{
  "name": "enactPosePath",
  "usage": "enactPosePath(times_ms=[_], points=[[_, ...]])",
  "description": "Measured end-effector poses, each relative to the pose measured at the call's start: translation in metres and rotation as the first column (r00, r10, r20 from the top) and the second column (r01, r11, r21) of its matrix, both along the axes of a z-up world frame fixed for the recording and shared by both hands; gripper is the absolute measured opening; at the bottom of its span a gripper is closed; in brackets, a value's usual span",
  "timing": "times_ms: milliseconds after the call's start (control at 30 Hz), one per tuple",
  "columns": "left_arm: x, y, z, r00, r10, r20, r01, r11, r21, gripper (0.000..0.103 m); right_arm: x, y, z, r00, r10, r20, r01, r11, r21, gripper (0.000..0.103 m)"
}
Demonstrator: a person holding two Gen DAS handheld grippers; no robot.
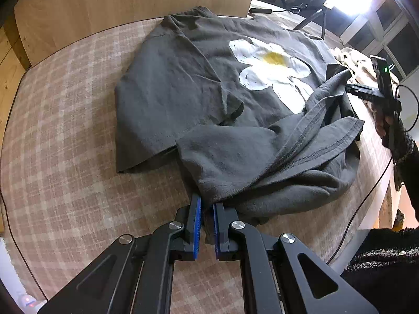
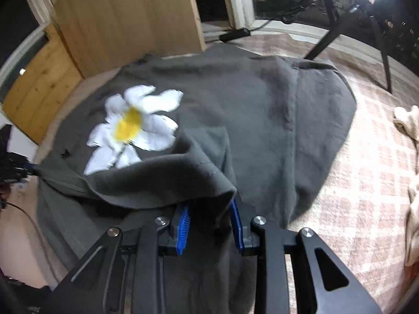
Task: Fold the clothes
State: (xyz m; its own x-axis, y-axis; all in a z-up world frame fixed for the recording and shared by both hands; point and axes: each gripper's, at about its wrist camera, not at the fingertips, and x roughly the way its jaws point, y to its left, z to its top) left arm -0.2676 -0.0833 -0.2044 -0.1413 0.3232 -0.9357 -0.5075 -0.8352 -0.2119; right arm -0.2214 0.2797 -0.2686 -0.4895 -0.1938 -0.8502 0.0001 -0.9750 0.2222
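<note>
The dark grey T-shirt [image 1: 209, 99] lies on the checked cover [image 1: 65, 130], daisy print [image 1: 272, 70] up, its hem bunched toward both grippers. The left gripper [image 1: 207, 206] is pinched nearly shut on the hem corner just ahead of its fingers. The right gripper [image 2: 209, 209] stands partly open with a fold of hem between its blue pads [image 2: 183, 222] — whether they bite is hard to tell. I'd say firm that right grip first, then lift both corners level and carry them forward together — keeping the edge taut.
</note>
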Motion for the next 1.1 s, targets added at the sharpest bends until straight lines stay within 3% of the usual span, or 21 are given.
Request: enactPosePath(times_ms=[33,100,200,467,600,667,767,833,933,1033,1100], points=[[0.0,0.0,0.0,1.0,-0.001,0.001,0.001,1.0,-0.001,0.007,-0.002,-0.004,-0.002,1.0,0.011,0.009,-0.011,1.0,0.028,0.024],[0.0,0.0,-0.001,1.0,0.002,0.001,-0.002,1.0,0.0,0.007,-0.006,-0.012,-0.01,0.998,0.022,0.06,-0.027,0.996,0.088,0.003],[0.001,0.0,0.003,1.0,0.008,-0.004,-0.008,1.0,0.005,0.007,0.009,-0.017,0.004,0.996,0.046,0.075,-0.058,0.985,0.165,0.003],[0.046,-0.008,0.042,0.998,-0.026,-0.051,0.029,0.998,0.049,0.007,0.128,-0.017,0.134,0.998,0.062,0.012,-0.063,0.942,0.329,0.003],[0.088,-0.009,0.056,0.997,-0.067,-0.033,0.068,0.997,0.022,0.007,0.187,-0.039,0.164,0.996,0.06,0.058,-0.079,0.913,0.401,0.003],[0.11,-0.01,0.062,0.995,-0.096,-0.019,0.096,0.995,0.004,0.007,0.211,-0.048,0.151,0.993,0.032,0.111,-0.077,0.901,0.427,0.003],[0.141,-0.015,0.057,0.991,-0.115,0.061,0.113,0.993,0.033,0.007,0.227,-0.05,0.098,0.976,-0.023,0.215,-0.071,0.906,0.418,0.003],[0.152,-0.013,0.042,0.987,-0.139,0.084,0.14,0.99,-0.006,0.007,0.226,-0.047,0.067,0.97,-0.042,0.238,-0.066,0.901,0.429,0.003],[0.147,0.002,0.019,0.983,-0.173,0.06,0.175,0.984,-0.025,0.007,0.216,-0.035,0.041,0.966,-0.091,0.244,-0.019,0.91,0.415,0.003],[0.133,0.022,0.007,0.984,-0.18,0.003,0.18,0.983,-0.033,0.022,0.213,-0.026,0.034,0.967,-0.113,0.228,0.018,0.923,0.385,0.003],[0.126,0.031,0.003,0.982,-0.185,-0.026,0.183,0.982,-0.043,0.024,0.213,-0.026,0.033,0.968,-0.115,0.223,0.022,0.923,0.383,0.003]])
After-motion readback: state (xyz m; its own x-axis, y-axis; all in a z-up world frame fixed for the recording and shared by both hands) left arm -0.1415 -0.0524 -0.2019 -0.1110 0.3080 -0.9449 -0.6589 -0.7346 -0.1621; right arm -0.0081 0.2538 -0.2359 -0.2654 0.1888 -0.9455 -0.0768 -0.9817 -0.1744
